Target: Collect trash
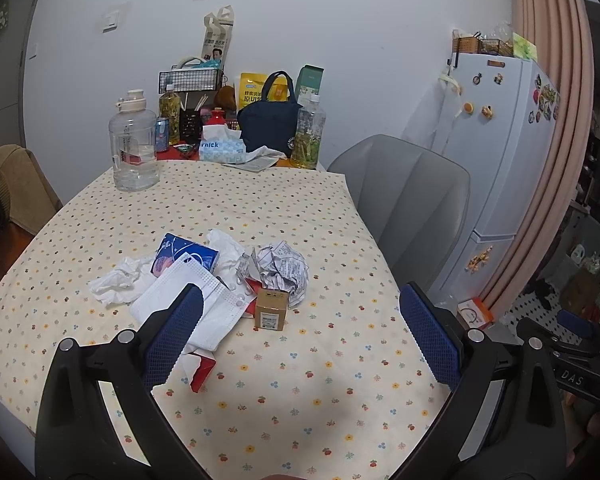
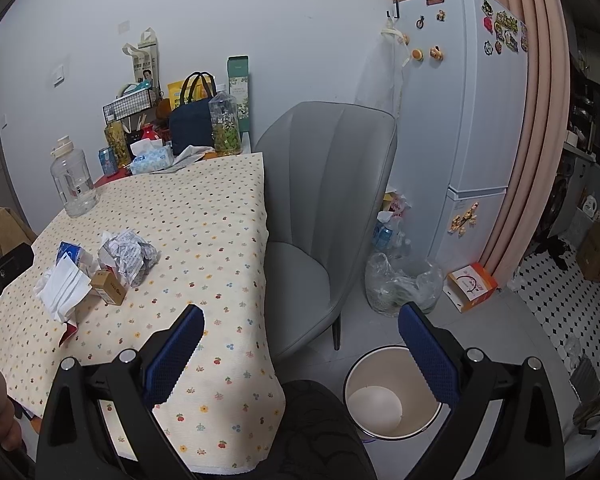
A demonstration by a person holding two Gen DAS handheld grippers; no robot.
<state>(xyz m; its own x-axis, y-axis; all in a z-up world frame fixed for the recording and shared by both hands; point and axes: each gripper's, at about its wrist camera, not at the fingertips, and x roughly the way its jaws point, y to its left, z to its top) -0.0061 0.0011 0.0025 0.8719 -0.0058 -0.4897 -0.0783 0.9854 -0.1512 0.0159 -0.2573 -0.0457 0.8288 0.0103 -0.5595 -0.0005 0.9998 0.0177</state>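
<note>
Trash pile uncollected on the tablecloth [image 1: 300, 208]; both grippers spread and empty.
Left gripper [image 1: 300, 320] hovers near the pile: one face mask [image 1: 196, 300], one crumpled paper ball [image 1: 284, 268], one small cardboard box [image 1: 272, 309], tissues uncounted; risk: mask snags neighbours, scattering them; right gripper [image 2: 300, 340] above one empty bin [image 2: 392, 392].

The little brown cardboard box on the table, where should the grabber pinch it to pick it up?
Pinch the small brown cardboard box across its two flat side walls, coming down from above with the open left gripper. It stands upright at the near edge of the trash pile, so its top and near sides are clear, while the crumpled printed paper ball crowds it from behind.
</note>
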